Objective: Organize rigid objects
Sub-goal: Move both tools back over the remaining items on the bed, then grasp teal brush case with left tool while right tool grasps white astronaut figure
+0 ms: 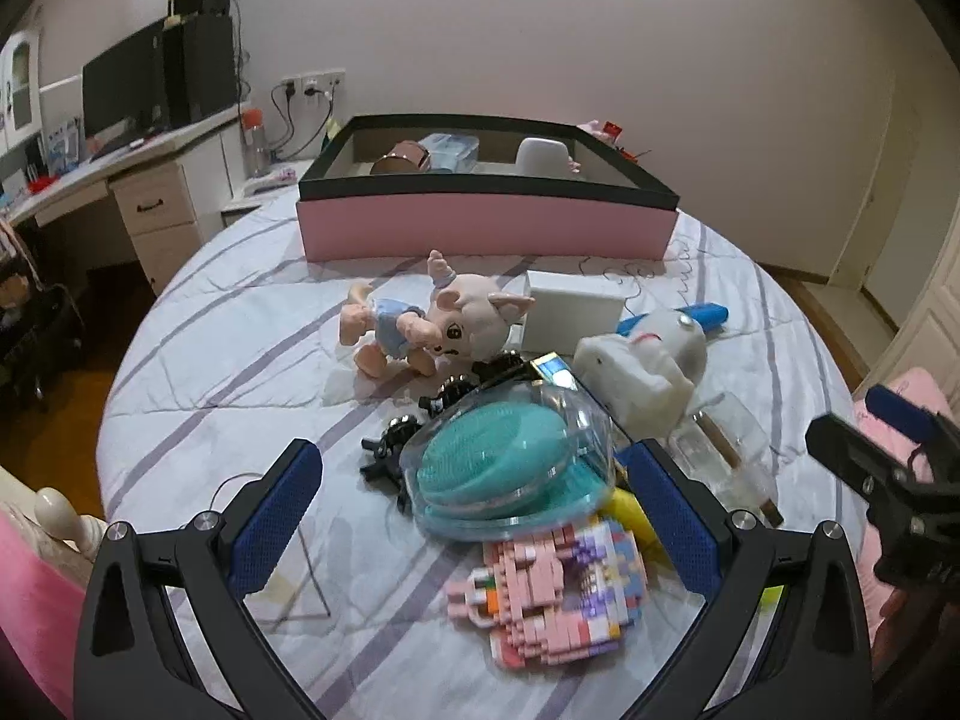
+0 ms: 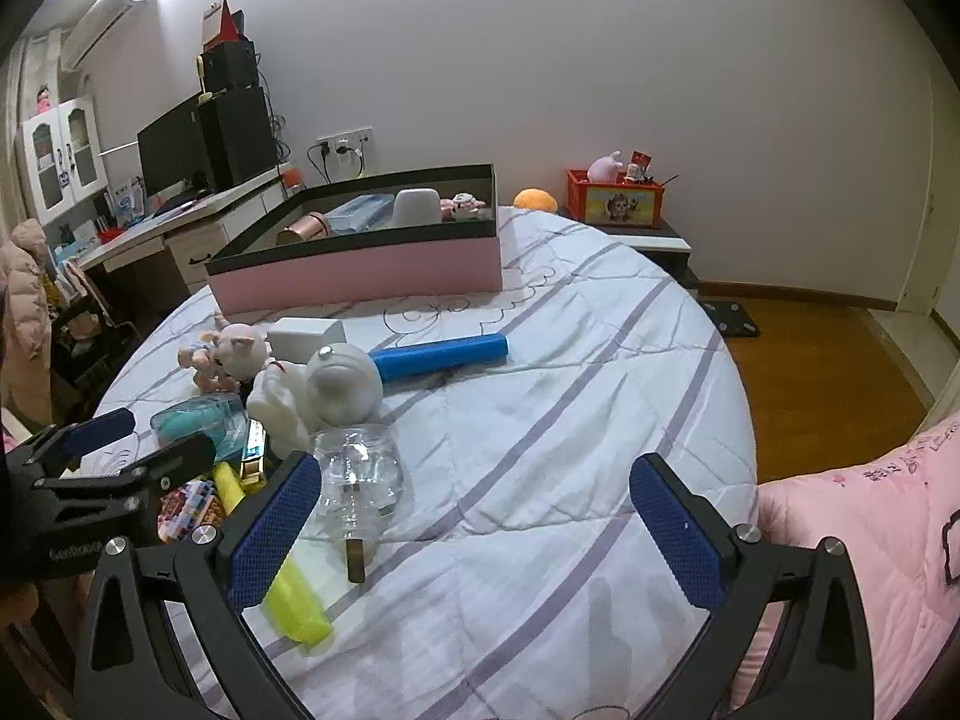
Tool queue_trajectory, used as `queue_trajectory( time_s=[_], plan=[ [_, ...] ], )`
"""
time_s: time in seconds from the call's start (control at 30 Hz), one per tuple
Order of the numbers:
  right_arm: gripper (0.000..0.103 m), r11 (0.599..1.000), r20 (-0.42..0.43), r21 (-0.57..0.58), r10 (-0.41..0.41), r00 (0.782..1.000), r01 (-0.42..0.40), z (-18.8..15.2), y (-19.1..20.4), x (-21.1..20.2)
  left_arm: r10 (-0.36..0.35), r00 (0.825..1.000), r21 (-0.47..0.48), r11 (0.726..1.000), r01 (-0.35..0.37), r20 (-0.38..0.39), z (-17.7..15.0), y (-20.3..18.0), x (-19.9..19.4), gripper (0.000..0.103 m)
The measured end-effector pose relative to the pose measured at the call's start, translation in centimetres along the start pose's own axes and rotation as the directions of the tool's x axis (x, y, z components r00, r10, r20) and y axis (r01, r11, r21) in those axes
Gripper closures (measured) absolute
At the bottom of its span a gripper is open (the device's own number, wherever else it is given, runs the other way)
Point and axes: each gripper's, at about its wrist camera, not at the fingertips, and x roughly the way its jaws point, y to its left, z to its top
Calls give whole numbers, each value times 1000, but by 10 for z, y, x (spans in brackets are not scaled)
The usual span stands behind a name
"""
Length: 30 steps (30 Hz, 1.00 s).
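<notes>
A pile of objects lies on the striped bed cover. My left gripper (image 1: 474, 501) is open, its blue pads on either side of a teal brush in a clear case (image 1: 498, 462), with a pink brick figure (image 1: 552, 582) just below. A pig plush (image 1: 444, 324), a white box (image 1: 573, 306) and a white toy figure (image 1: 648, 354) lie beyond. My right gripper (image 2: 474, 516) is open over bare cover, with a clear glass bottle (image 2: 360, 474) and a yellow marker (image 2: 297, 597) by its left finger. A blue bar (image 2: 444, 354) lies farther off.
A pink box with a black rim (image 1: 486, 228) stands at the far side of the bed and holds a cup and several items. A desk with a monitor (image 2: 174, 156) is at the left. A pink quilt (image 2: 870, 534) lies at the right. A red crate (image 2: 615, 198) sits on a stand.
</notes>
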Motion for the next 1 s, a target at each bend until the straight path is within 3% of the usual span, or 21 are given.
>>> queue_trajectory(
  time_s=[0.17,0.27,0.6,0.8,0.87,1.0],
  plan=[
    [0,1000,-16,-1,5,1000,-5,2,1,8,-36,999,20,999,37,-37,5,-3,16,19],
    [0,1000,-26,-4,10,1000,-10,4,2,12,-34,999,49,998,35,-17,5,-5,14,28],
    [0,996,-52,-34,81,995,-83,17,28,28,27,999,71,997,-29,31,7,15,-18,29],
    [0,985,-119,-38,164,979,-170,27,52,53,40,998,44,998,-42,49,13,35,-21,48],
    [0,984,-142,-30,167,976,-173,30,57,62,63,997,53,997,-64,35,12,36,-14,47],
    [0,989,-162,-38,136,977,-144,32,62,75,21,1000,14,1000,-21,21,3,45,-11,30]
  ],
)
